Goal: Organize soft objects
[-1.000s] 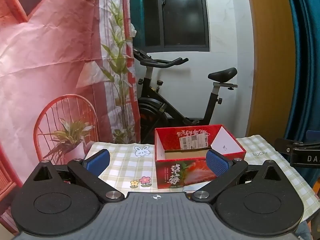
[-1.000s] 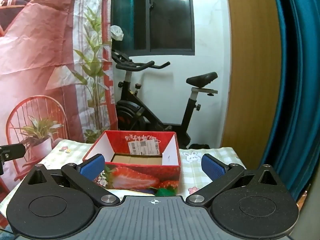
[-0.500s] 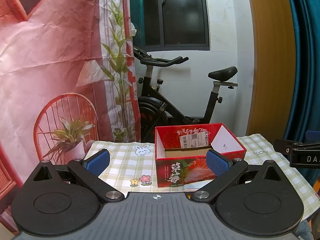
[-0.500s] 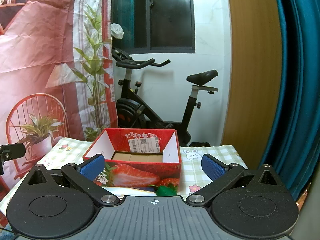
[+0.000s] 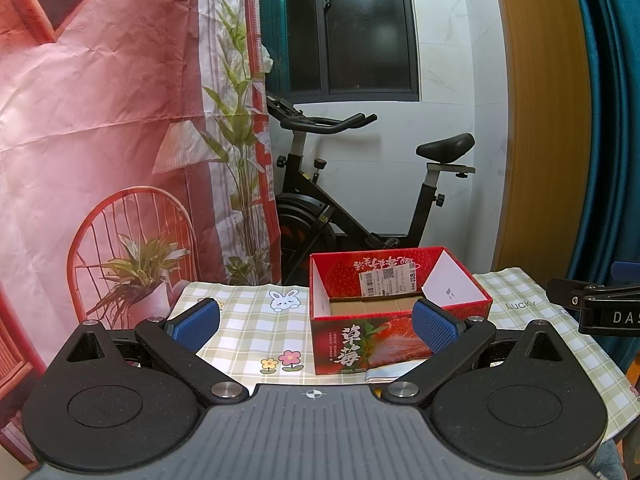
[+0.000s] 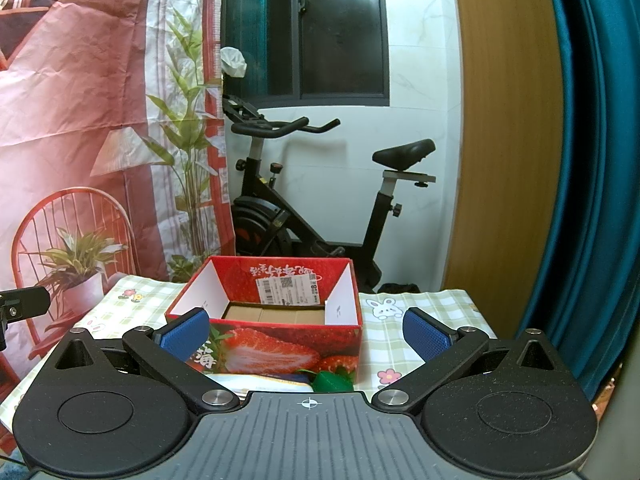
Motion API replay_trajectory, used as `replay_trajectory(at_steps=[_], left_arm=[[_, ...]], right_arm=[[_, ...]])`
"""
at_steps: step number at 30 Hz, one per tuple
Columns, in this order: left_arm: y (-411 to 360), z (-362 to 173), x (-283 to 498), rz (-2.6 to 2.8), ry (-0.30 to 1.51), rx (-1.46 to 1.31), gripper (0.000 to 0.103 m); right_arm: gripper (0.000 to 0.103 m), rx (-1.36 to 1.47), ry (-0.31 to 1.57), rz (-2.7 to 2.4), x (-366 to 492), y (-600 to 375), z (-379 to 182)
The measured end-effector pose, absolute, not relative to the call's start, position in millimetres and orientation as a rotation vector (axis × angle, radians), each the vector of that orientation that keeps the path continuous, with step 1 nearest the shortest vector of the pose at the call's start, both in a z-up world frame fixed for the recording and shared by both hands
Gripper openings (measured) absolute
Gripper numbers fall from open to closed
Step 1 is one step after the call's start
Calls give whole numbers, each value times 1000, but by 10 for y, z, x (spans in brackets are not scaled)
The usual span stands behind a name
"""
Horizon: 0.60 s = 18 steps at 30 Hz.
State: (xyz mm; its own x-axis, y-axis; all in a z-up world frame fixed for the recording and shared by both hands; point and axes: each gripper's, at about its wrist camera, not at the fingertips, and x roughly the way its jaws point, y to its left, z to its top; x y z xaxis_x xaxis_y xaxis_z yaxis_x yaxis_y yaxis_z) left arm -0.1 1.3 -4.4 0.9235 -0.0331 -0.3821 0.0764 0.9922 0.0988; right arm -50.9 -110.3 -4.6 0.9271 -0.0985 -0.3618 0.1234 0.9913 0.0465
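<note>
The left claw hangs above the near edge of the counter with its blue pads spread wide and nothing between them. The right claw is likewise spread wide and empty, its pads framing the strawberry box.

The red cardboard box stands open-topped on the checked cloth, its bare brown floor showing and a white label stuck on the inner back wall. Just in front of the box lie soft things, mostly hidden by the claw bodies: a pale flat piece and a green piece touching the box's front. An exercise bike stands behind the counter, beside a printed pink backdrop.
</note>
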Motion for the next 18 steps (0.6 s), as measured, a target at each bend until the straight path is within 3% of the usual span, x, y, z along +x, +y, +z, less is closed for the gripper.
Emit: replay_trajectory(at_steps=[18], left_arm=[[1,-57,-1,-58,391,115,103]], right_arm=[[103,70,367,-114,-505,-1108,-59]])
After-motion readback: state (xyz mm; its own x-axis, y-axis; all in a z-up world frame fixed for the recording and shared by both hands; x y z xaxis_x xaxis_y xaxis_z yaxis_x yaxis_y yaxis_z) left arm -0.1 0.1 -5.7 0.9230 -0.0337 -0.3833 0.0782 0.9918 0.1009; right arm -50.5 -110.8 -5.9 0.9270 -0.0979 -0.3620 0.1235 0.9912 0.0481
